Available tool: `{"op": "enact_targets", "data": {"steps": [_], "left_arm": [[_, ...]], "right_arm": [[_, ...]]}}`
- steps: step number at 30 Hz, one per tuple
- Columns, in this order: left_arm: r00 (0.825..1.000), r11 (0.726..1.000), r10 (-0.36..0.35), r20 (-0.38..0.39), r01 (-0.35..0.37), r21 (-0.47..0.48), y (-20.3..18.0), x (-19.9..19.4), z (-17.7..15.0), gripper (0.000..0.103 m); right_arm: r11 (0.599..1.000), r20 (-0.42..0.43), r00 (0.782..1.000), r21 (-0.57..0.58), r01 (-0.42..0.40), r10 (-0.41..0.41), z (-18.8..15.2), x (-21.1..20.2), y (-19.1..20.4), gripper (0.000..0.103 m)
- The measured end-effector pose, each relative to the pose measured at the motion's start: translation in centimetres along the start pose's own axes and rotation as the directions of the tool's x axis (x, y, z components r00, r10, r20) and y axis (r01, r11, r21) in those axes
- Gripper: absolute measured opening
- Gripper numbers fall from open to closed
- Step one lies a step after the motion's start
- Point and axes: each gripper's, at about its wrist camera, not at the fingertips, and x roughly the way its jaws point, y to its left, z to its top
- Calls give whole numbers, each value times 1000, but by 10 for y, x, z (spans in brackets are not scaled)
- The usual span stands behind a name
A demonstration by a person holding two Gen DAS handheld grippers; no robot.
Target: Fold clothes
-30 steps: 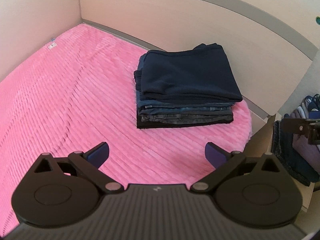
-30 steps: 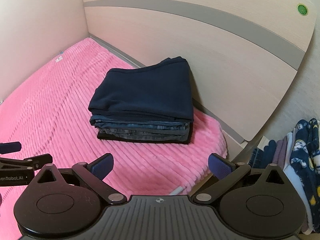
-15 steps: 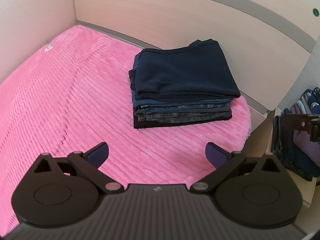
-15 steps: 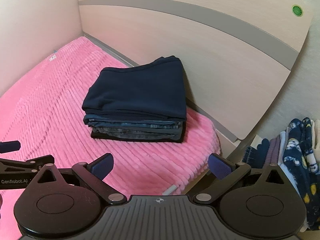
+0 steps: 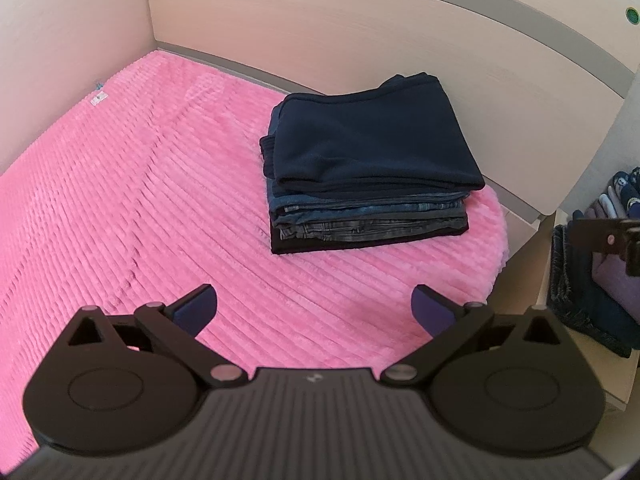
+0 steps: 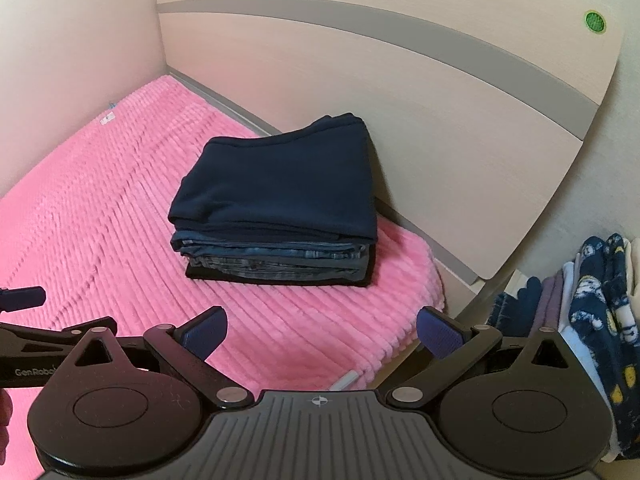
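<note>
Both handheld grippers swung rightward (jaws spread throughout), so the folded stack of dark navy and denim clothes slid left in view.

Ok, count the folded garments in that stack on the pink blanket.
4 visible layers: navy top piece, two denim pieces beneath, black one at the bottom. Thin pieces between could be hidden.

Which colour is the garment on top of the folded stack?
Dark navy blue: the top garment shows best in the right wrist view.

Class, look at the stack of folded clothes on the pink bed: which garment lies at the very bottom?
The black garment: it lies on the pink blanket, under the denim pieces and the top navy garment.
</note>
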Motion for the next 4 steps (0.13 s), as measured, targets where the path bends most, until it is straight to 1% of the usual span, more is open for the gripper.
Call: {"op": "enact_targets", "data": {"steps": [4], "left_arm": [[1000, 1000, -2, 4, 2, 6, -2, 0, -1, 102]], "right_arm": [[1000, -2, 1000, -3, -5, 5, 0, 0, 1, 103]]}}
